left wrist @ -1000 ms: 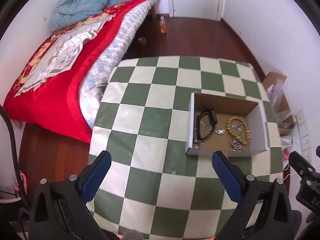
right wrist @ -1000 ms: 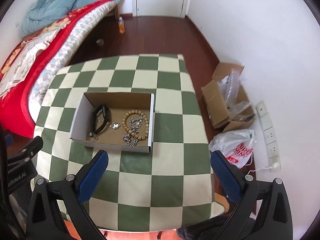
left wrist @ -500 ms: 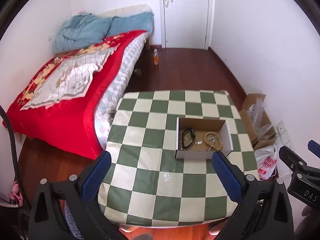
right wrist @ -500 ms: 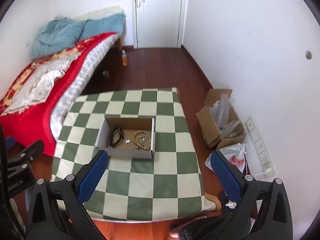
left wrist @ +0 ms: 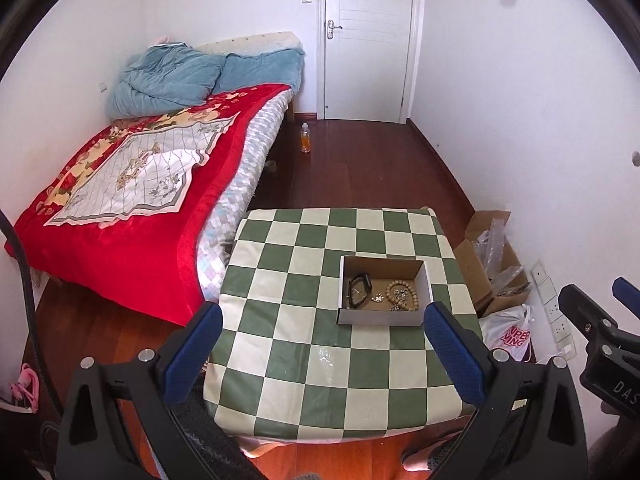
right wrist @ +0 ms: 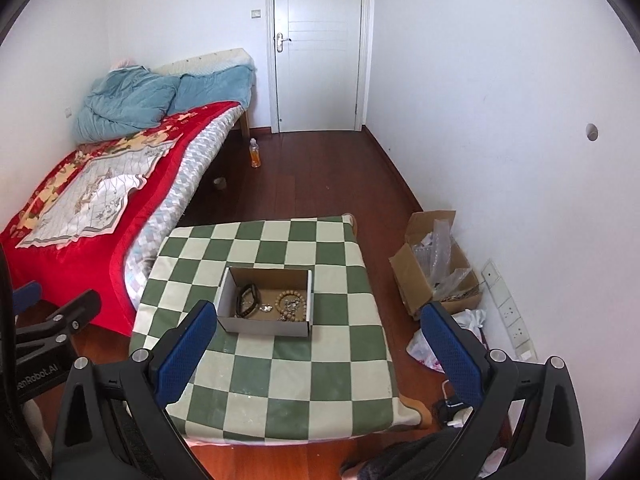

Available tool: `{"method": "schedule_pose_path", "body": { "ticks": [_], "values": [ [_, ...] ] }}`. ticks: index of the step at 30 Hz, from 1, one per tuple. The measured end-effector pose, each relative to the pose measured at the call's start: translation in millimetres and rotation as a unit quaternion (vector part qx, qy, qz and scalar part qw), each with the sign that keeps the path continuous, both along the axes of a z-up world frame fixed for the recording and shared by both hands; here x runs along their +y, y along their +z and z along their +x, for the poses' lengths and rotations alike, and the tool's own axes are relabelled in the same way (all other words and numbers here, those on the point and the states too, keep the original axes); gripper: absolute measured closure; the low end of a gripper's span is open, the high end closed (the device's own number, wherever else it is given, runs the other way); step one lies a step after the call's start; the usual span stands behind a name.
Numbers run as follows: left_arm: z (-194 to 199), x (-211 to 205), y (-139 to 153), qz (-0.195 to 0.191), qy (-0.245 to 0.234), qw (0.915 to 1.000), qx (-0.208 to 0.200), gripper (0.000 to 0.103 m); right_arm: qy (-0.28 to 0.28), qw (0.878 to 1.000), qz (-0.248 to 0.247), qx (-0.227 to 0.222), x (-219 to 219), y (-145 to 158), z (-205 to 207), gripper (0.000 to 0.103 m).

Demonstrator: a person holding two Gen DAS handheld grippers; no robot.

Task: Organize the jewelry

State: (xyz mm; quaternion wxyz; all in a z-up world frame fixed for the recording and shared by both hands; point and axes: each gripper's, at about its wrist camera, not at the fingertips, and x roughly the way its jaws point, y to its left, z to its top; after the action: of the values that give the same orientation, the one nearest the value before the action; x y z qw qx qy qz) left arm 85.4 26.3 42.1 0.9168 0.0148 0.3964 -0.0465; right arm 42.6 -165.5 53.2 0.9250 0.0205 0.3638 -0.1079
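In the lower middle of the frame, cardboard box point(left wrist: 384, 316): all visible jewelry is gathered inside; worktop point(left wrist: 280, 320) otherwise bare.
Left hand-held gripper point(left wrist: 320, 354): spread wide, nothing held.
Right hand-held gripper point(right wrist: 318, 354): spread wide, nothing held.
Progress: judged finished.

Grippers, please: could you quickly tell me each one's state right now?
Left gripper: open, holding nothing.
Right gripper: open, holding nothing.

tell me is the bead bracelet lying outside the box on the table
No, the bead bracelet lies inside the open box, beside the black band.
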Motion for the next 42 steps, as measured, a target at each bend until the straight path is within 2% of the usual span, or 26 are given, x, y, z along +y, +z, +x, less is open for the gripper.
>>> {"method": "schedule_pose_path", "body": {
  "ticks": [6,17,42],
  "values": [
    [8.3,-2.3,10.7,0.005,0.007,0.9999,0.008,0.0,0.0,1.0,-0.005,0.016,-2.7,5.8,12.6,0.0],
    [26.8,-7.2,5.8,0.008,0.019,0.9995,0.026,0.0,0.003,1.0,-0.012,0.028,-3.9,1.7,37.5,0.0],
    [27.2,-10.3,1.7,0.021,0.022,0.999,0.033,0.0,0.014,0.999,-0.007,0.046,3.3,-11.0,38.5,0.0]
  ]
}}
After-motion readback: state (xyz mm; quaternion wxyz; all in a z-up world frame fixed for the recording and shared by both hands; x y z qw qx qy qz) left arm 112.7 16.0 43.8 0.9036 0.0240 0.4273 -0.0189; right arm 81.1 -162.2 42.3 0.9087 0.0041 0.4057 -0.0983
